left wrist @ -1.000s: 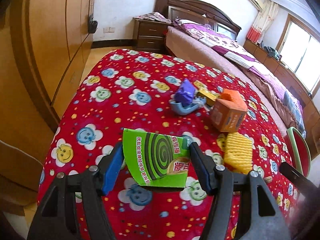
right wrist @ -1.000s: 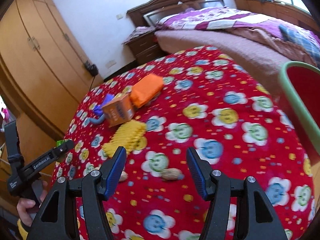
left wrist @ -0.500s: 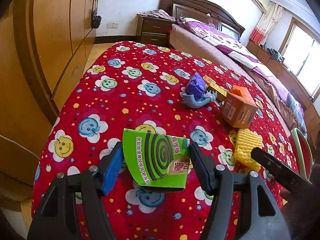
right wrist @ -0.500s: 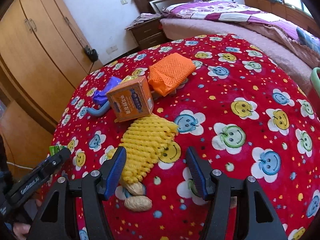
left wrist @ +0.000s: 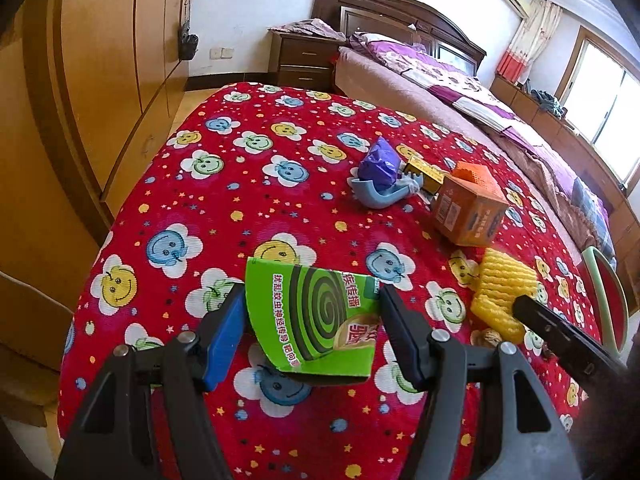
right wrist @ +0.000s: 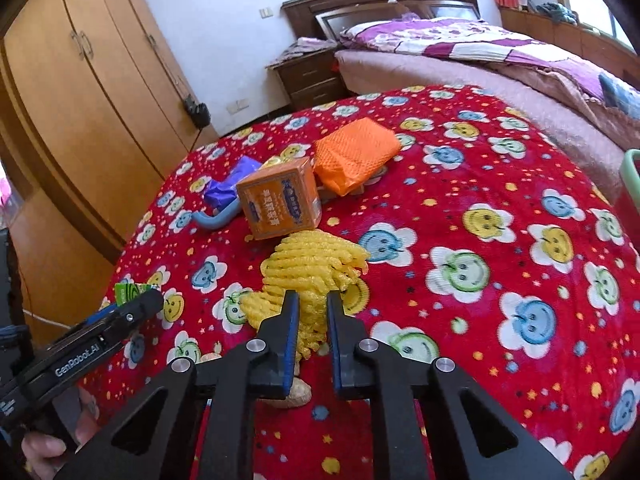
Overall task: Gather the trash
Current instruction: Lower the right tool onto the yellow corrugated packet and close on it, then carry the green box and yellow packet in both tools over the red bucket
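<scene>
**Collect Trash: Second Pick in Hand**

Status. The left gripper [left wrist: 312, 334] has its jaws clamped on the green card [left wrist: 312, 316], a flat piece of mosquito-coil packaging, held clear above the near left part of the table [left wrist: 240, 160]. The right gripper [right wrist: 311, 336] has its jaws drawn close together on the near end of the yellow net [right wrist: 308, 276], a foam fruit sleeve that lies near the middle of the near edge. The net's far end rests on the cloth, just in front of the orange box [right wrist: 280, 200].

Step in hand. Judged from the frames, the grasp on the net is being completed. The bin [left wrist: 608, 300], green-rimmed and red inside, stands at the right edge of the table.

Next move. Lift the net clear, then carry both pieces to the bin and release. The foam is soft and compresses; it may slip out of a shallow pinch.

Remaining items. The orange box, the orange net [right wrist: 356, 156] behind it, the purple wrapper [left wrist: 378, 164], the blue scoop [left wrist: 380, 196], a small yellow box [left wrist: 424, 172] and the peanuts [right wrist: 296, 394] below the right jaws.

Limits of view.
- Only the rim of the bin shows; its depth and contents are cut off.
- The pads hide how much foam sits between them.
- The peanuts are partly covered, so their count is uncertain.
- The card's underside is not visible.
</scene>
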Available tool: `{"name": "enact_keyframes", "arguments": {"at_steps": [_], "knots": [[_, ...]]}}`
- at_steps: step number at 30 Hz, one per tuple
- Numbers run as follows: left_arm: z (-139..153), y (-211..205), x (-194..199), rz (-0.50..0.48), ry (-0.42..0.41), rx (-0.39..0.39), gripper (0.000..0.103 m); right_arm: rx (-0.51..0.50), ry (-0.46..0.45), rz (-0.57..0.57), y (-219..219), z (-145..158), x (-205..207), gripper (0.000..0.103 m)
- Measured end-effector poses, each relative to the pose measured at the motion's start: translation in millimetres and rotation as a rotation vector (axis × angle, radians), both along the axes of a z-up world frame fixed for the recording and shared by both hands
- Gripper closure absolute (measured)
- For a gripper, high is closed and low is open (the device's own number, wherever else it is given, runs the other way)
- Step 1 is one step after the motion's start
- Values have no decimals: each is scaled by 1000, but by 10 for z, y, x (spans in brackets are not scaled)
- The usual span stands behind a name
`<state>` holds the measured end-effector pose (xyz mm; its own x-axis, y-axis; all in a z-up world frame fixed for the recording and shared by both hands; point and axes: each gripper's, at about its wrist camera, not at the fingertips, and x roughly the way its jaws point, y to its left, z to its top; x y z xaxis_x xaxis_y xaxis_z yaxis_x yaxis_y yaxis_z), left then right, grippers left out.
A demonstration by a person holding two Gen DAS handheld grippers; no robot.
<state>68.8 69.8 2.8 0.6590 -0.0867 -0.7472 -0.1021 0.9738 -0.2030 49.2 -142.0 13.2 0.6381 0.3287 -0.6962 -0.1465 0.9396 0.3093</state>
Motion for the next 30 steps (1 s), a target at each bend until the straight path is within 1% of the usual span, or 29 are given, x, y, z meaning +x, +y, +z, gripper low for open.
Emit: {"name": "enact_keyframes", "arguments": {"at_steps": [9,15,18,23,30], "knots": [[94,-118,-67,-25,-17,8,37,39,-73,-63,-339,225,-253,90],[234,-266,-111,-60,-42,14,37,61,-101,-110,-592,338,-410,90],[304,-333,-132,-78,-55,19,37,55,-125,-132,-717,419,-506,90],[424,-483,-148,-115,-75,27,37,60,-160,-166,-889,510,-650,90],[578,-776,-168,-172,-102,45,37,76,-190,-223,-1155,559,-784,90]]}}
